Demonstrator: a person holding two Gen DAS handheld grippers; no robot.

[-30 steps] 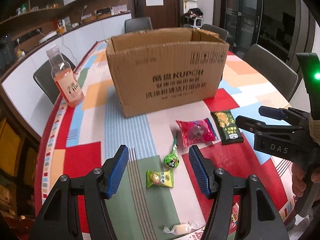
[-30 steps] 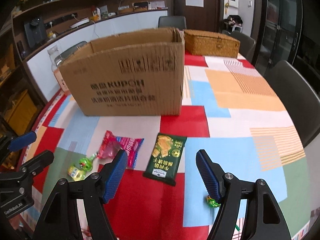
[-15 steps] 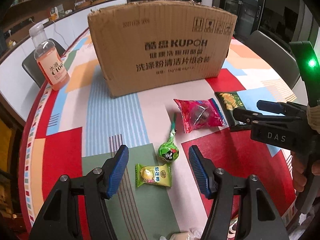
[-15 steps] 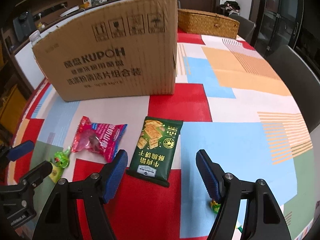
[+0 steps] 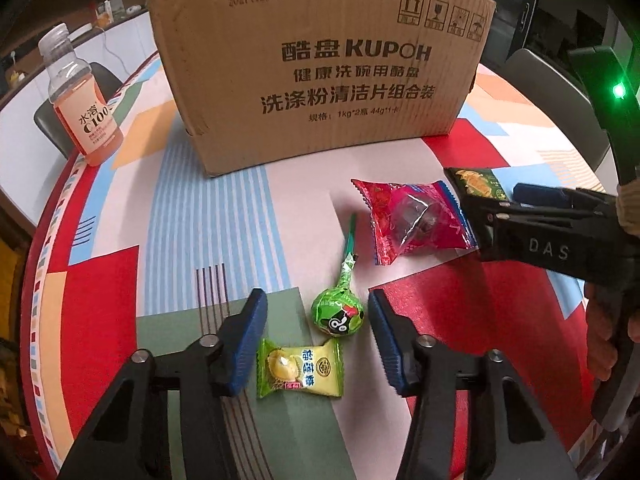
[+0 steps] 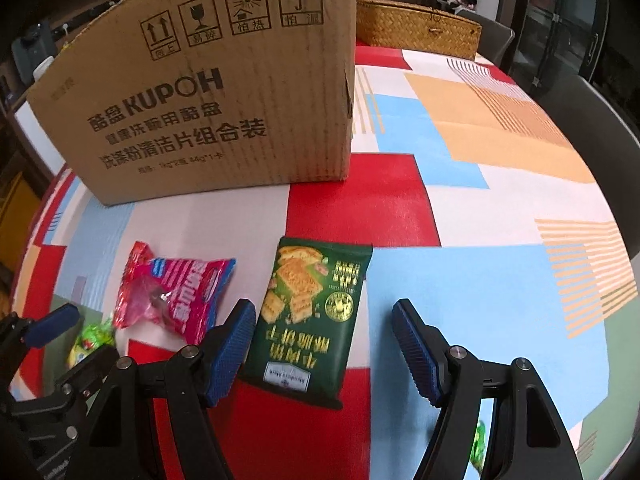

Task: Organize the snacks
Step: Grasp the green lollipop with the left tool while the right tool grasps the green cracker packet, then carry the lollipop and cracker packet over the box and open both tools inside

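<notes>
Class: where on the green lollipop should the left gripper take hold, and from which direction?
Grip the round wrapped head of the green lollipop, descending from above. It lies flat between the open left gripper, its thin stick pointing away toward the cardboard box; the stick would probably slip.

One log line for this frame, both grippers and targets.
left gripper: open, over lollipop | right gripper: open, over green cracker pack | cardboard box: behind snacks
</notes>
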